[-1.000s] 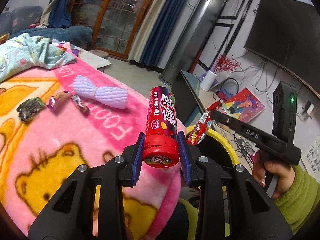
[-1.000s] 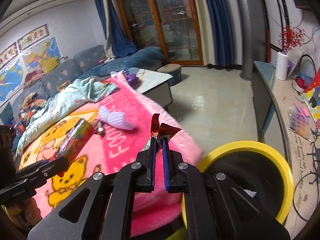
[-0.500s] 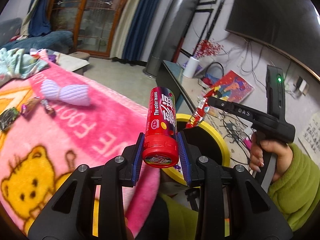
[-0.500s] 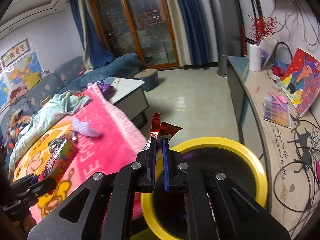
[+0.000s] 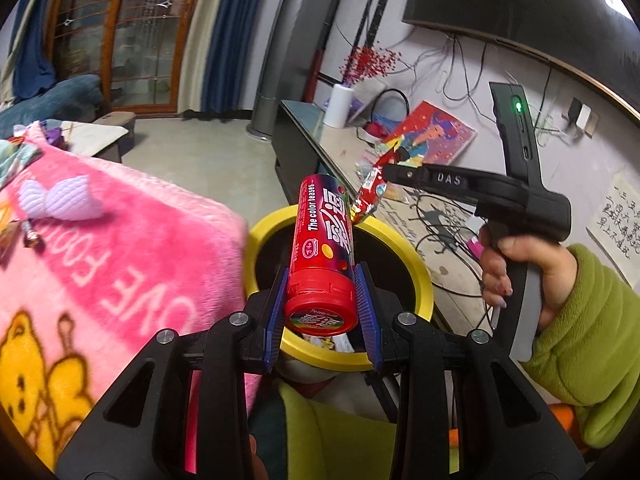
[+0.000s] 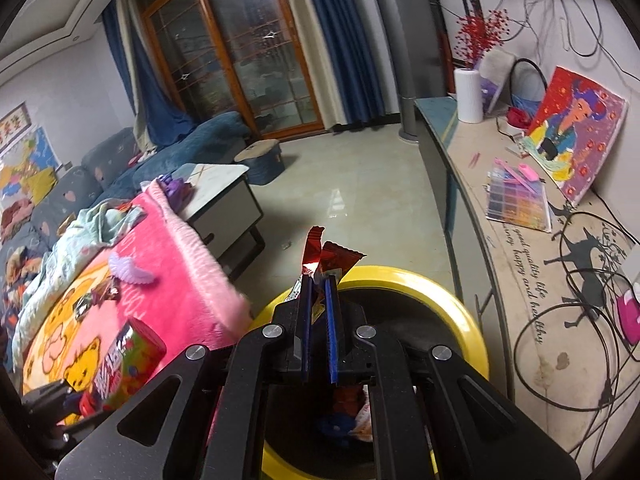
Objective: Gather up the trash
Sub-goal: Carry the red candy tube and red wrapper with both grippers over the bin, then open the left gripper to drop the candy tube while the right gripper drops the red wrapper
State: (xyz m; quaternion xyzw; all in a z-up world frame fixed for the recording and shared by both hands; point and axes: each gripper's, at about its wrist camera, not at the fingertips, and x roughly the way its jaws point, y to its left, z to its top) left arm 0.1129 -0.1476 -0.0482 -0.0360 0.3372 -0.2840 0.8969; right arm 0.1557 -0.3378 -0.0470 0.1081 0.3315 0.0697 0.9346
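Both your loads have moved off the pink blanket [image 5: 120,248] to above the yellow bin [image 5: 420,276]: left gripper [image 5: 320,312] clamps the candy tube [image 5: 322,248], right gripper [image 6: 318,308] pinches the red wrapper [image 6: 328,256]. Release comes next.

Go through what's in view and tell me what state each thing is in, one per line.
left gripper: shut on the red candy tube
red candy tube: cap on, held over the bin
right gripper: shut on the red wrapper
red wrapper: crumpled, pinched
yellow-rimmed bin: open, some trash inside
small wrappers: lying on the pink blanket
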